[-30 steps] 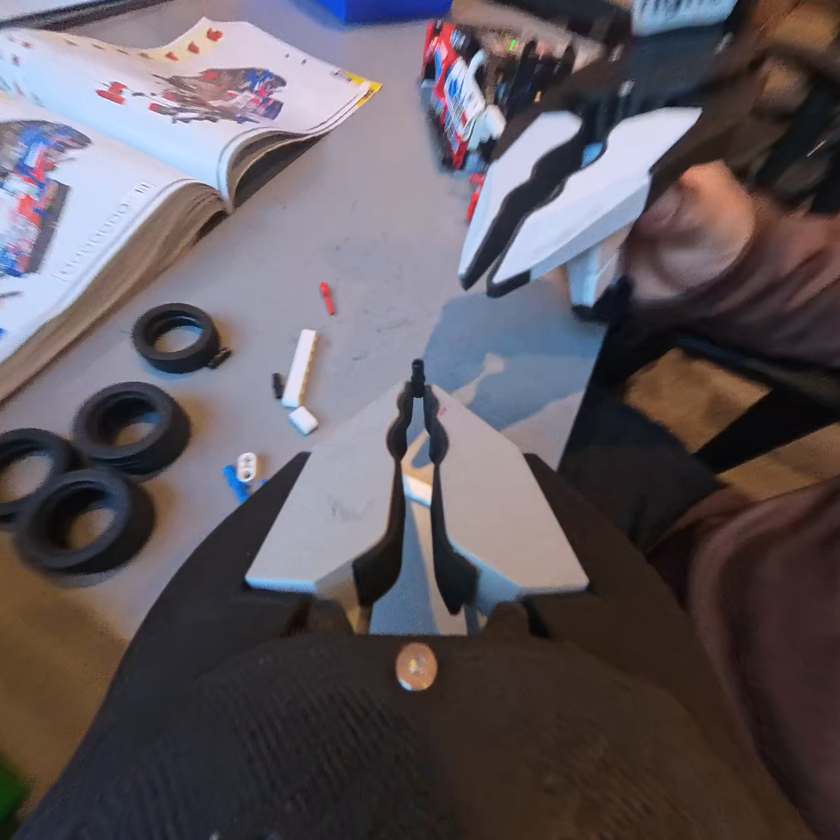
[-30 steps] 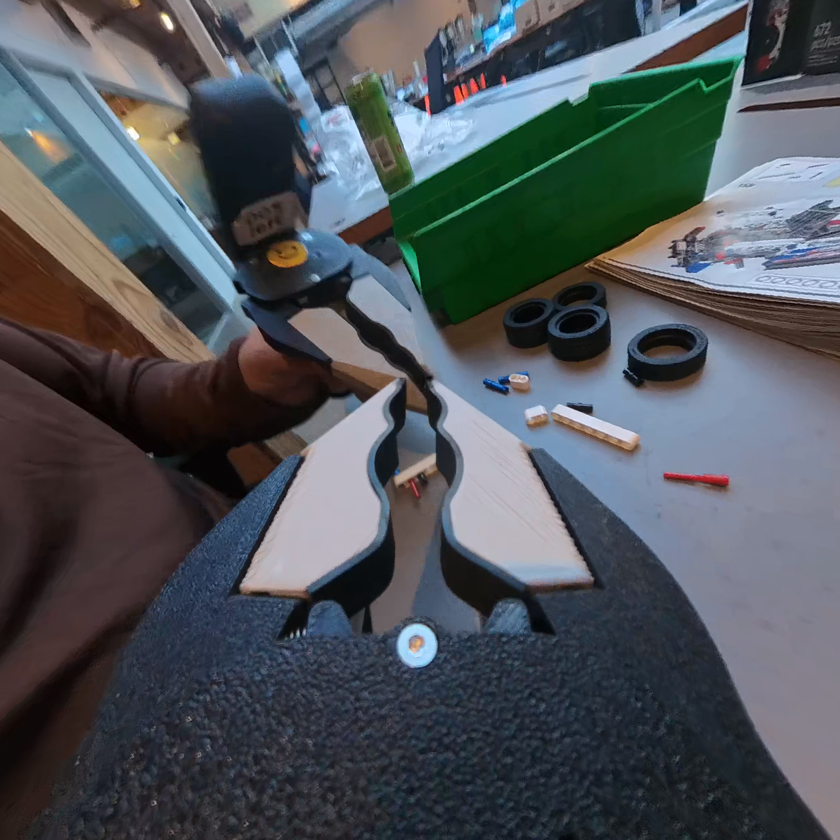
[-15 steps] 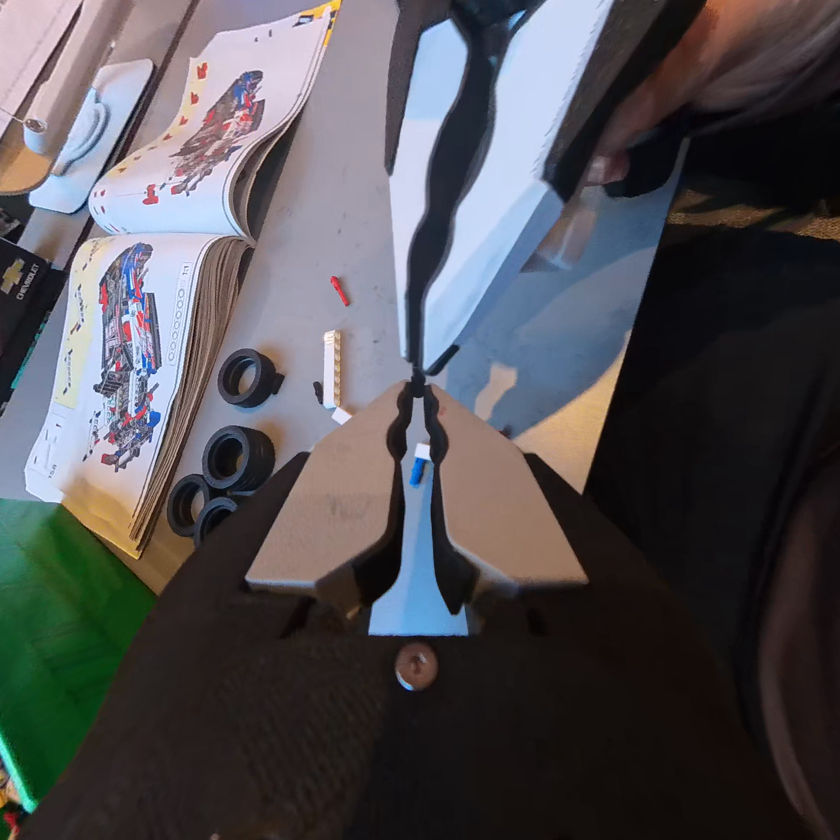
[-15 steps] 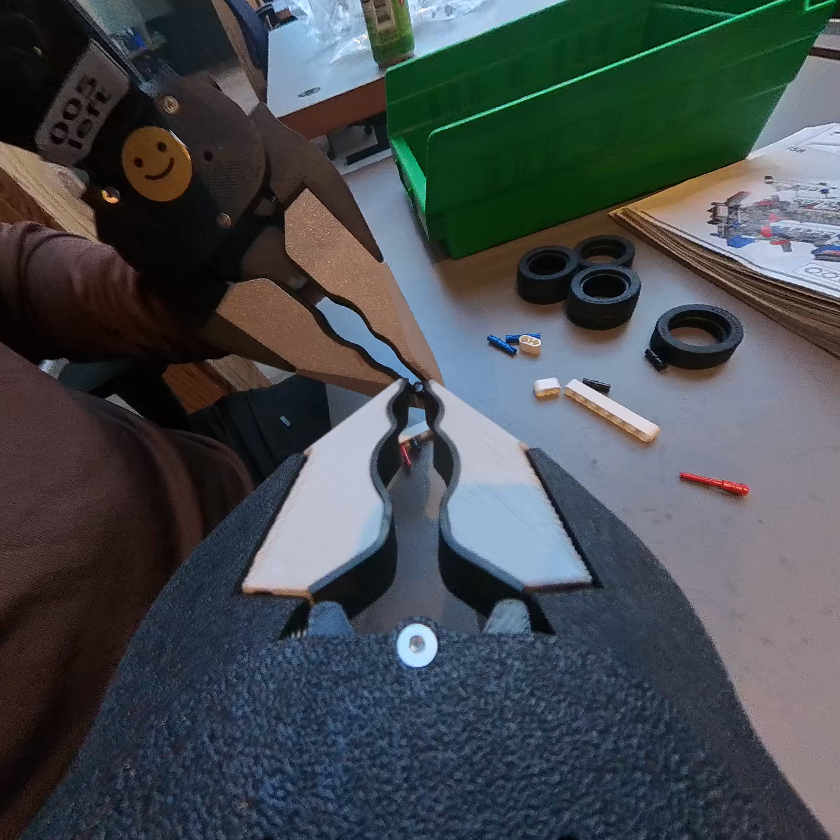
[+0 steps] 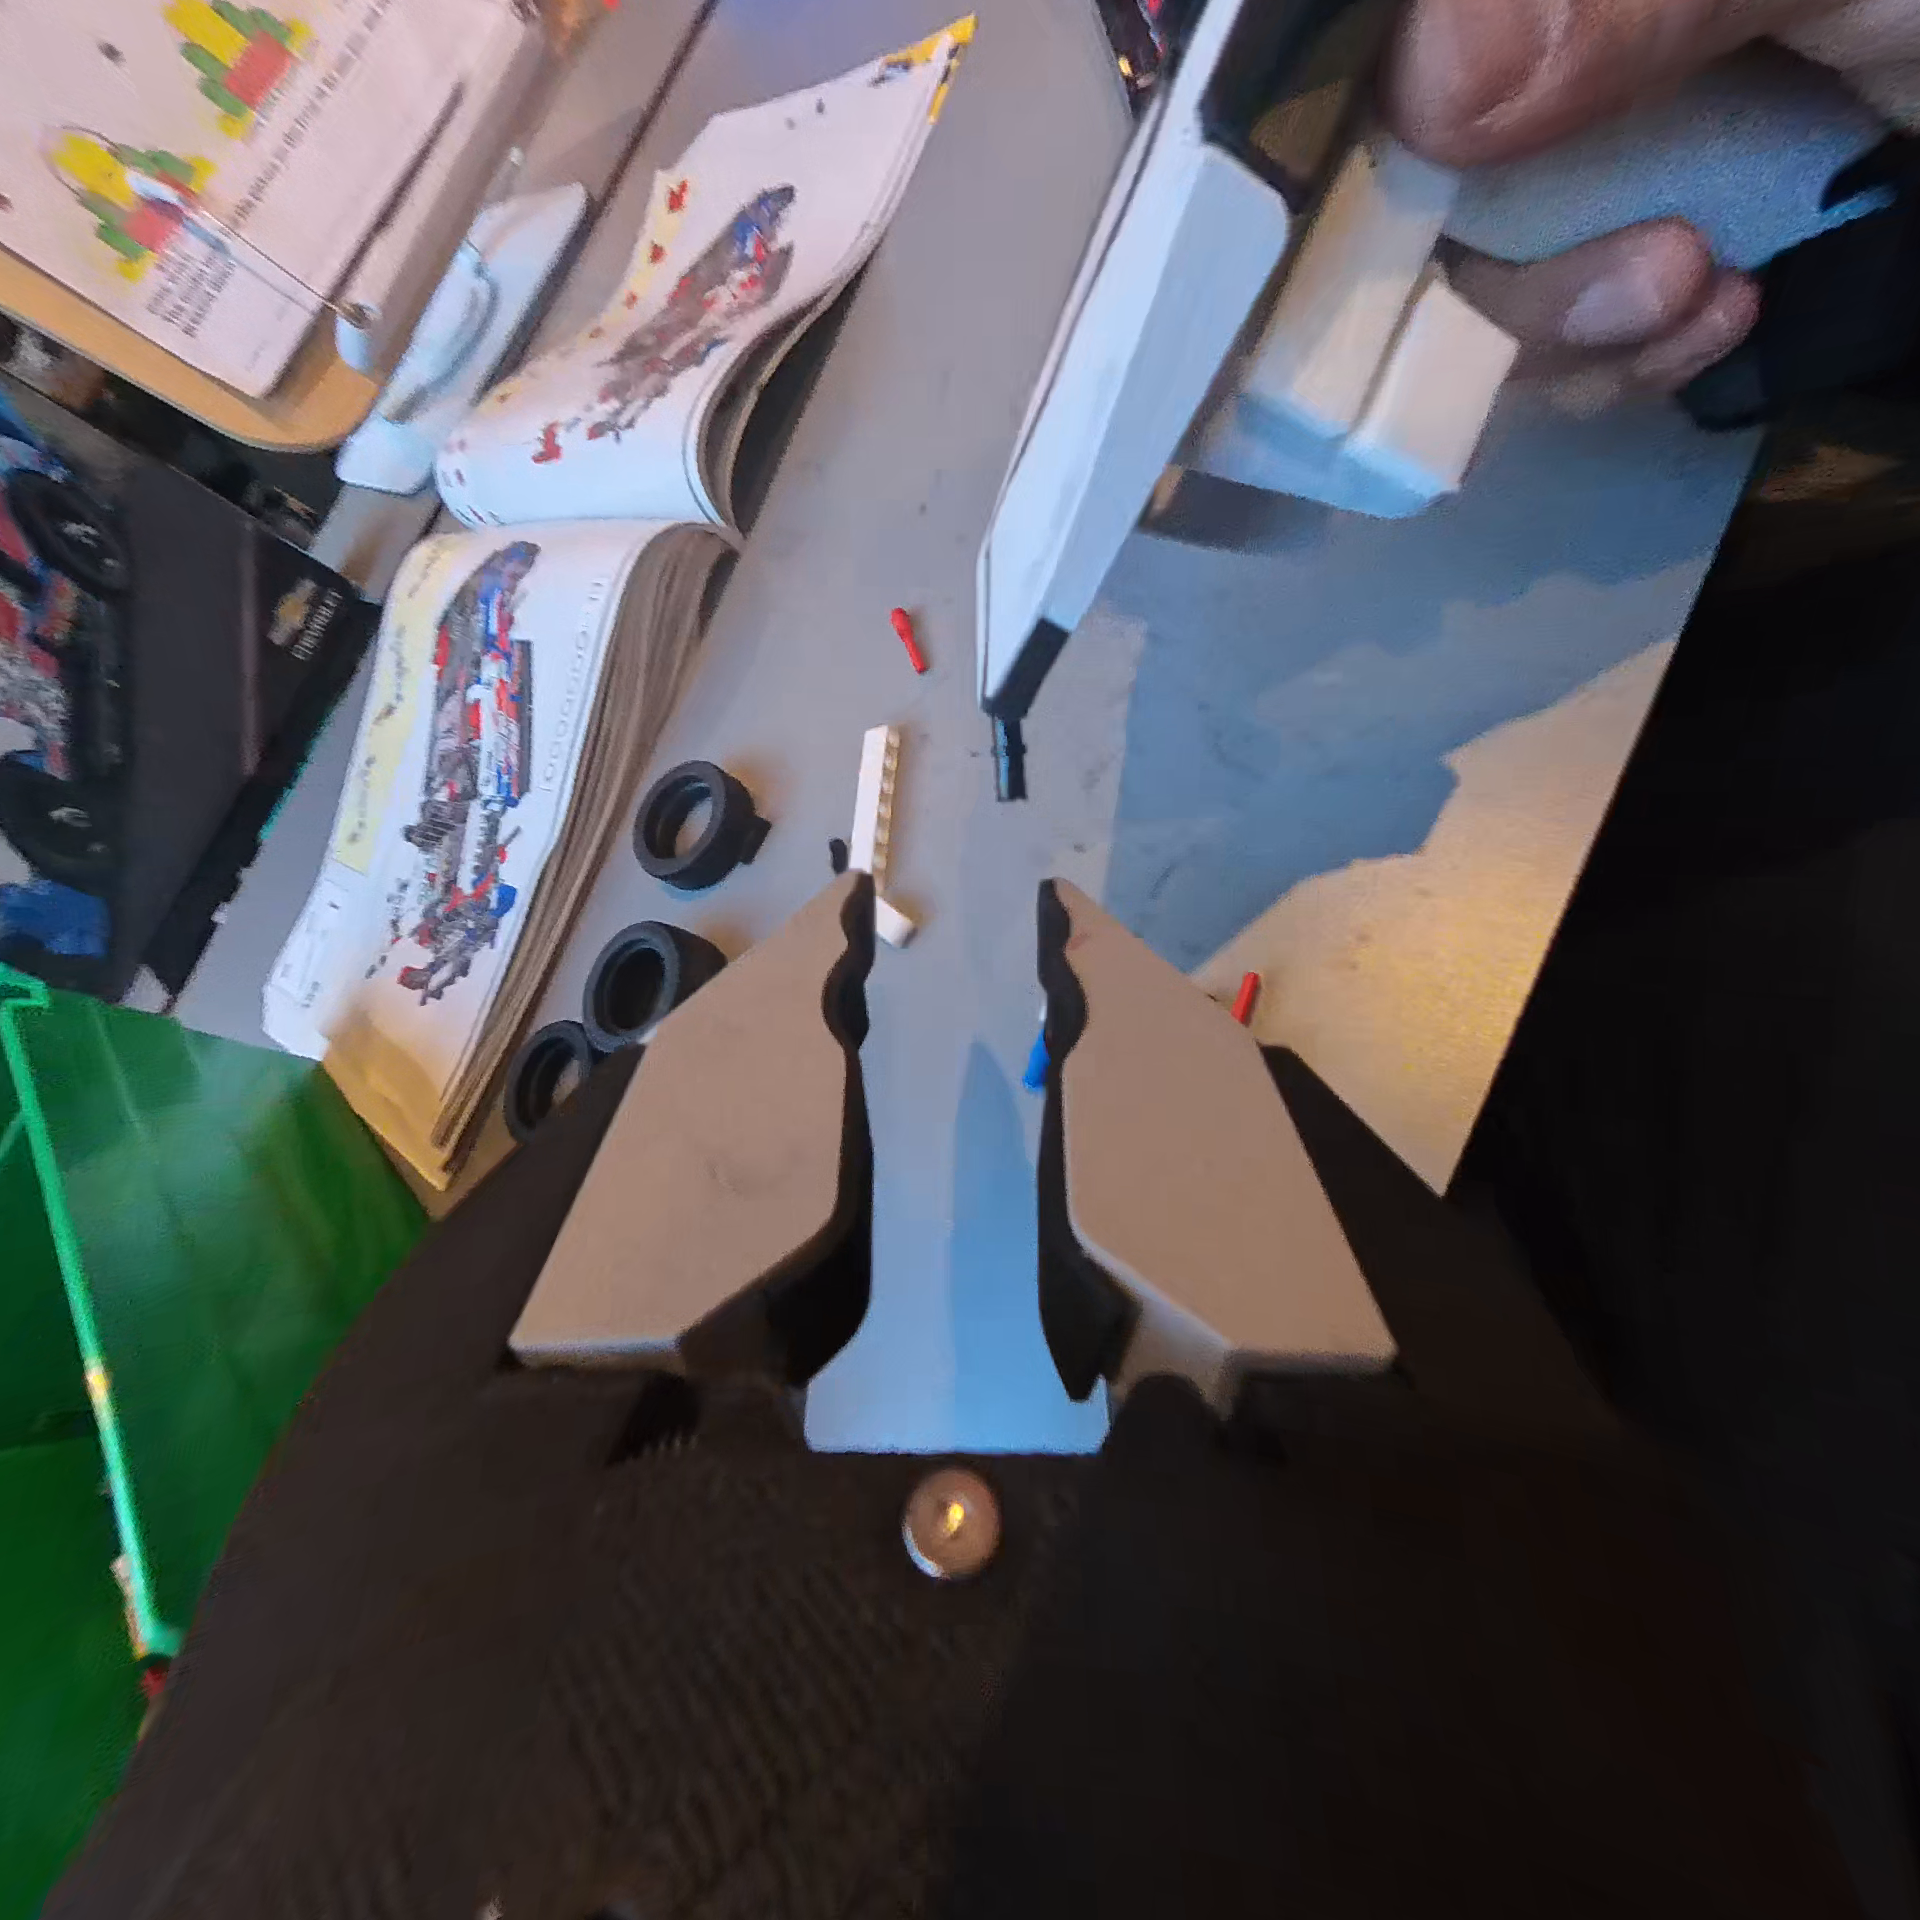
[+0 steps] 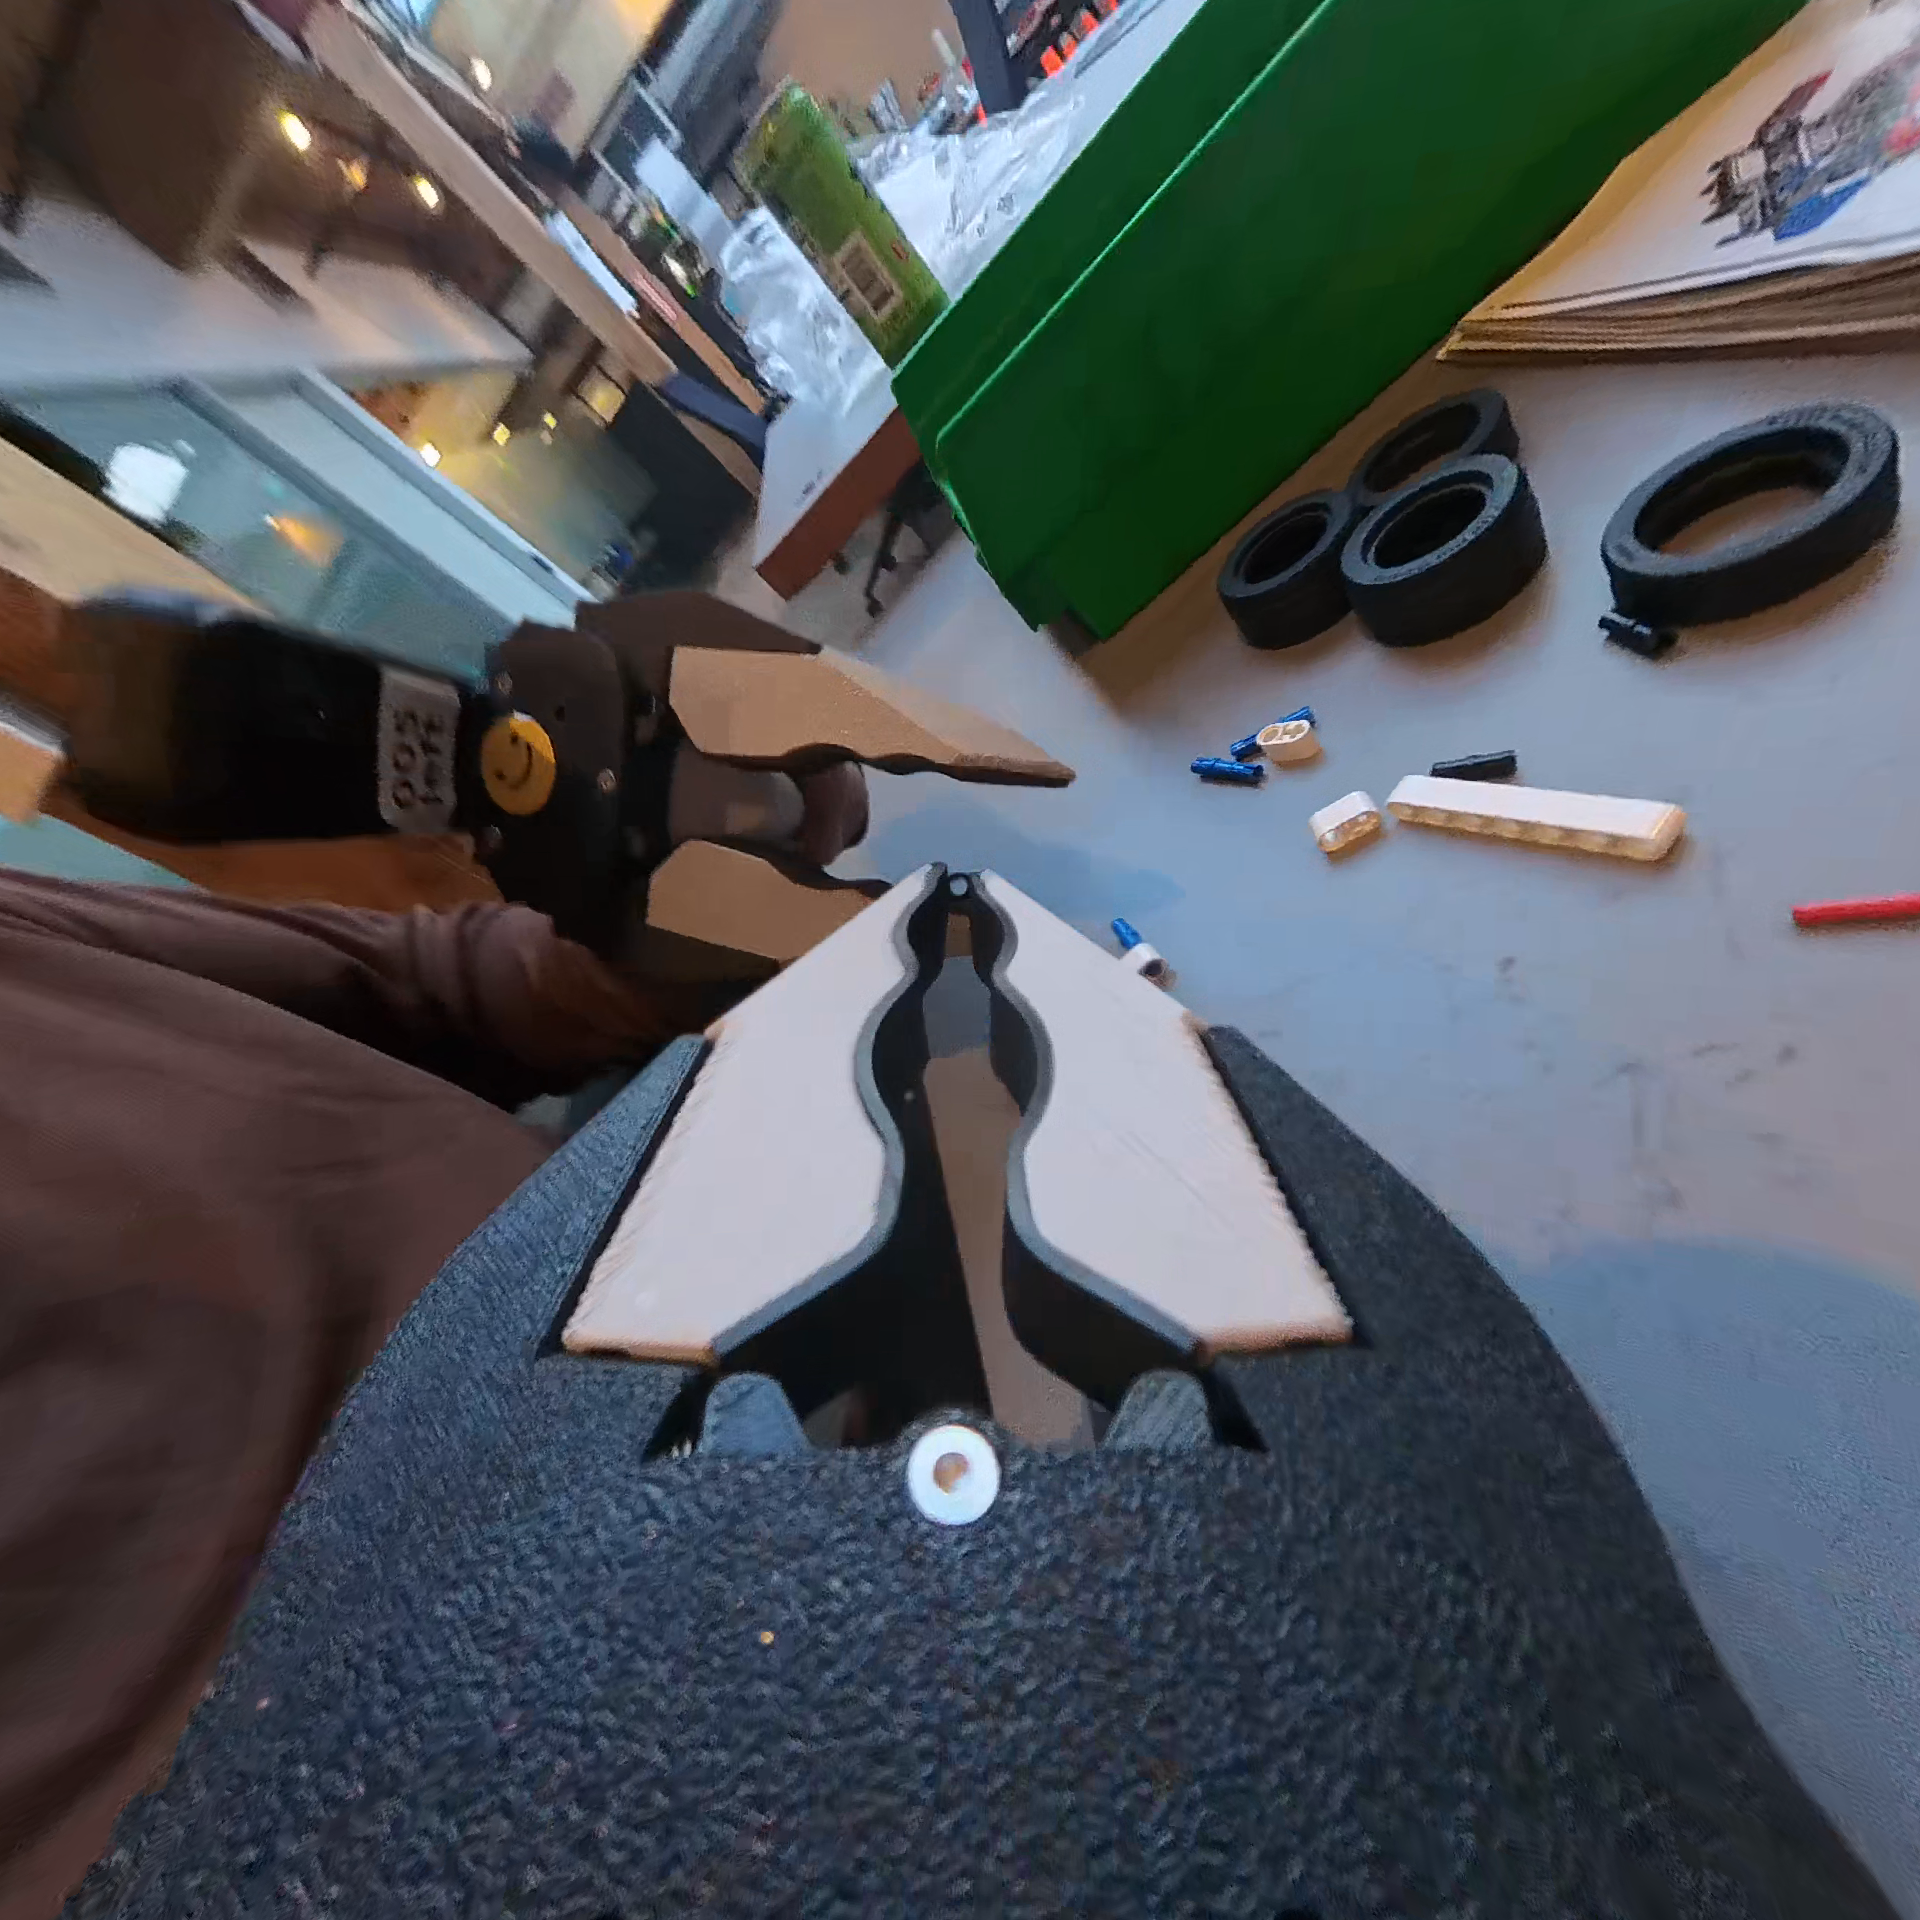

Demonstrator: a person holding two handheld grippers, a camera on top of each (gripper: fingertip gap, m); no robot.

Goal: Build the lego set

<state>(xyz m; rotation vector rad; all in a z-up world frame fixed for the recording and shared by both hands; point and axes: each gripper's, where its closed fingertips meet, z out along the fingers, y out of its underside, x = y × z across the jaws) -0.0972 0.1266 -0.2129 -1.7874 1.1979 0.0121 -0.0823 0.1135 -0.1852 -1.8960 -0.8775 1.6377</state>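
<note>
At lower centre of the left wrist view, the left gripper [image 5: 948, 904] stands with its jaws well parted and nothing between them. Above it, the right gripper [image 5: 1006, 717] pinches a small black pin [image 5: 1006, 753] at its closed tips; in the right wrist view the same pin [image 6: 957, 886] shows end-on between the fingertips. On the grey table [image 5: 1226, 727] lie a white beam [image 5: 878, 795], a red axle [image 5: 908, 640], black tyres [image 5: 691, 826] and blue pins [image 6: 1226, 769]. An open instruction booklet [image 5: 488, 769] occupies the left; its print is not legible. A green bin [image 6: 1195, 343] fills the upper right of the right wrist view. A lettered label [image 6: 416, 751] and yellow smiley sticker [image 6: 516, 764] mark the left gripper's body.
</note>
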